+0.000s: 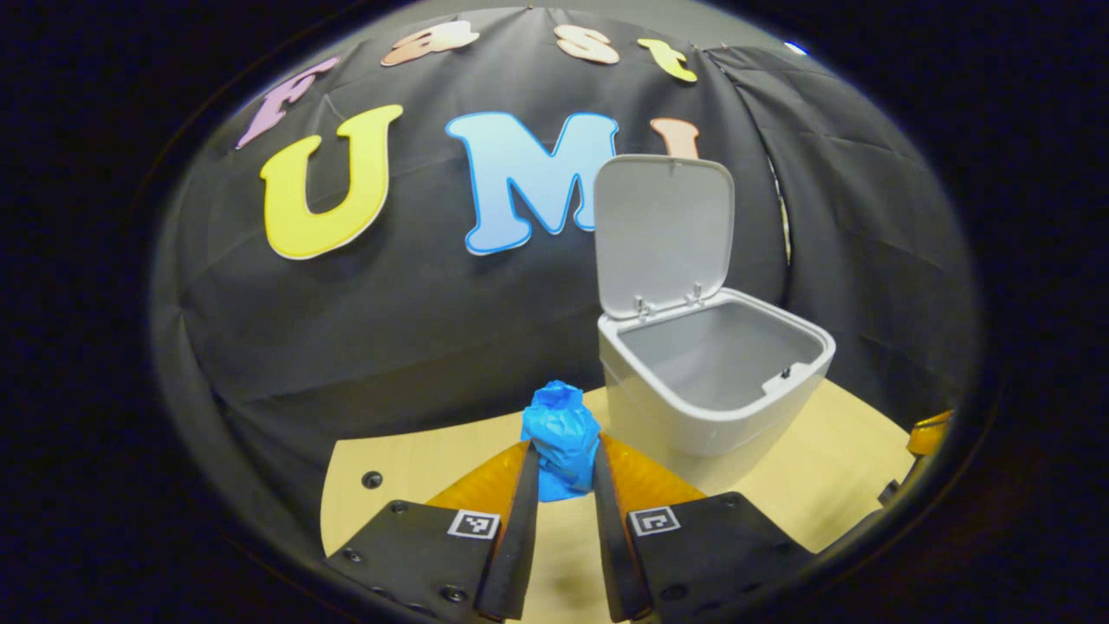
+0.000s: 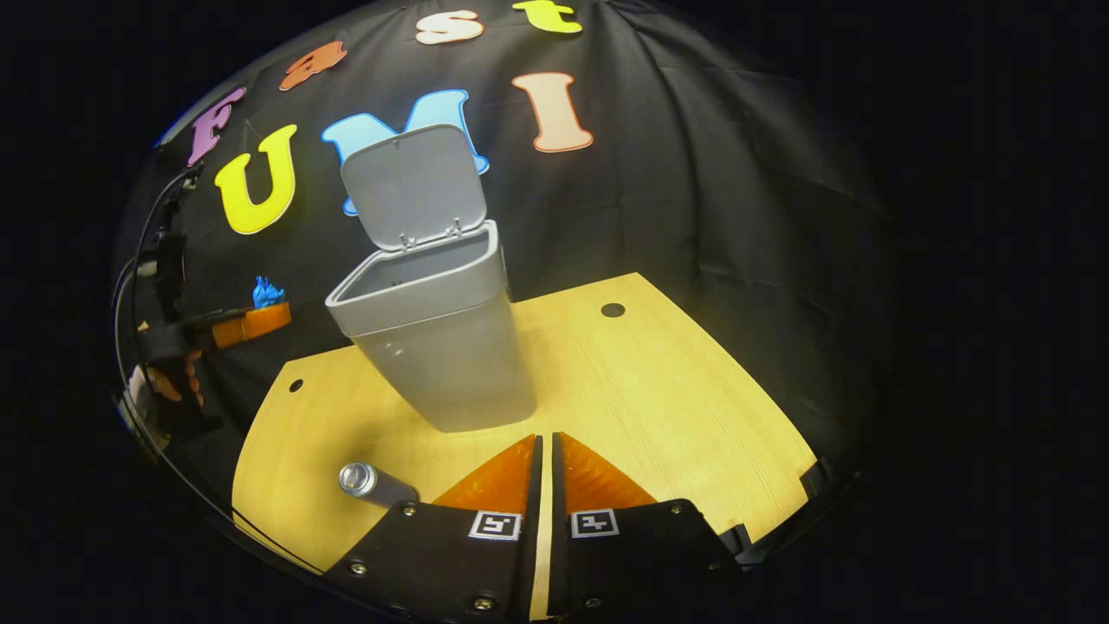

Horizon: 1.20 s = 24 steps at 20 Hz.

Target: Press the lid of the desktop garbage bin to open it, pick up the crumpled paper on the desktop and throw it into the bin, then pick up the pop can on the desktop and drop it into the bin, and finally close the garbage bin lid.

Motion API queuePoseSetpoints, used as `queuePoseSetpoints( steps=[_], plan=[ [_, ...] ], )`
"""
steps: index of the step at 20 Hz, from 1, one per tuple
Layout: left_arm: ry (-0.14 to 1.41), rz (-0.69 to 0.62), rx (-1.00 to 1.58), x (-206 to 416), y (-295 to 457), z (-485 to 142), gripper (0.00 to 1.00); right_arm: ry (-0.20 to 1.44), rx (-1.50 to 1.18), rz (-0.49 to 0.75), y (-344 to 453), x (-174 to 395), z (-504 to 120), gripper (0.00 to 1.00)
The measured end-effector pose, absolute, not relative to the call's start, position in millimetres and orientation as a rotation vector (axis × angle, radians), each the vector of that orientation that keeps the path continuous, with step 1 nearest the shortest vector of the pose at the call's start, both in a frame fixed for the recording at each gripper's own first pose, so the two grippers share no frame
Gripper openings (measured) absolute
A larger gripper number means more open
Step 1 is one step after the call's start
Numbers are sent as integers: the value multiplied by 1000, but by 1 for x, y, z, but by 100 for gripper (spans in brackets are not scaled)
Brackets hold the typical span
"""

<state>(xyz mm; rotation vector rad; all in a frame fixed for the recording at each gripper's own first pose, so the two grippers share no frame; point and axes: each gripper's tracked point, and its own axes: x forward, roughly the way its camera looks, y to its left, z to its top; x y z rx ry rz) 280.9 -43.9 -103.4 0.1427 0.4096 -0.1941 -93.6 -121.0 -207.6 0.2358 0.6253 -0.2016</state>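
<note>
While bin (image 1: 710,390) gapes, left tongs (image 1: 563,459) pinch paper (image 1: 561,438) (blue, crumpled).

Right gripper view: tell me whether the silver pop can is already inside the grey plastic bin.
No, the silver pop can lies on the wooden desktop in front of the open grey plastic bin.

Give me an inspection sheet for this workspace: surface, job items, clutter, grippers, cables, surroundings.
Surface: wooden table, with small dark holes.
Bin: upright on the table, lid raised.
Paper: blue, crumpled, held off the table beside the bin.
Can: lying on the table, near the front edge.
Clutter: nothing seen.
Left gripper: shut on the paper.
Right gripper: shut, holding nothing, low over the table.
Cables: a black cable by the left gripper.
Surroundings: black cloth wall.
</note>
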Motion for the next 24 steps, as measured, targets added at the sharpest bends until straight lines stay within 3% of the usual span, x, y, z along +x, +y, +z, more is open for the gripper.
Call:
queuePoseSetpoints(
  steps=[3, 4, 11, 14, 15, 23, 24],
  plan=[
    [373, -240, 149, 293, -79, -87, 40, 629, 248, -227, -133, -104, -212, 7],
    [362, -257, 154, 297, -90, -83, 48, 629, 254, -235, -138, -107, -214, 7],
    [336, -328, 140, 319, -152, -72, 48, 639, 279, -268, -154, -118, -225, 7],
    [330, -336, 128, 320, -159, -72, 92, 640, 281, -273, -158, -120, -225, 7],
    [323, -325, 130, 322, -158, -70, 99, 639, 283, -274, -158, -120, -226, 7],
    [312, -249, 104, 310, -114, -58, 100, 655, 281, -175, -128, -106, -230, 7],
    [313, -229, 97, 307, -102, -58, 88, 658, 279, -146, -118, -102, -230, 7]
  ],
)
